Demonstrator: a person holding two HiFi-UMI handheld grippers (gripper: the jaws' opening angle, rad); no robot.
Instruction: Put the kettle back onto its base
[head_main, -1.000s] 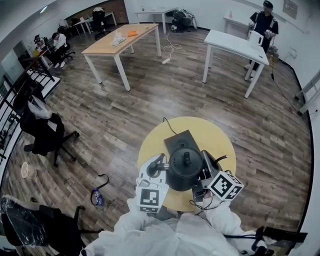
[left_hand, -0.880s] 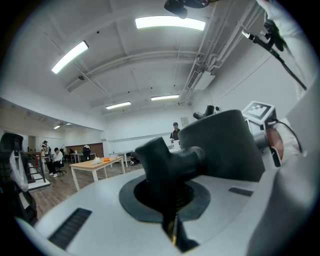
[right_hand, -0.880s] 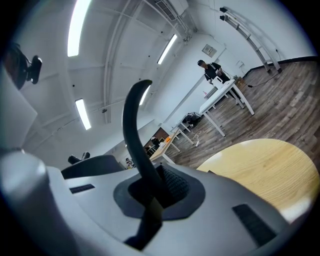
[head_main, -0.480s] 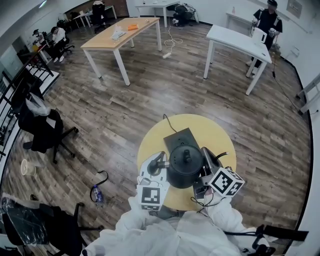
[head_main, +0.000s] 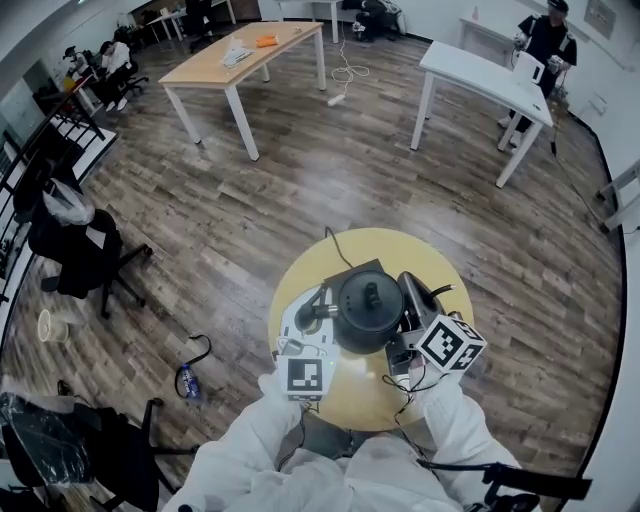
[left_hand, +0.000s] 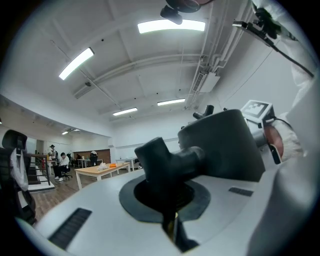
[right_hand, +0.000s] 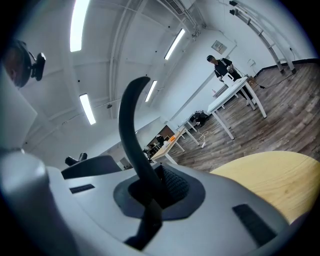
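The left gripper (left_hand: 167, 187) clamps the spout (left_hand: 170, 160) and the right gripper (right_hand: 150, 192) the arched handle (right_hand: 131, 130) of the kettle (head_main: 368, 310), which is over its base (head_main: 338, 279) on the round table (head_main: 425, 258) (seating unconfirmed); judged rigid, weighty and smooth, best carried by the handle.

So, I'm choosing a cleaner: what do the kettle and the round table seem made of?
Kettle: matte black, likely plastic or coated metal; only dull highlights show. Round table: pale yellow wood or wood-look laminate, smooth satin top; faint grain shows in the right gripper view.
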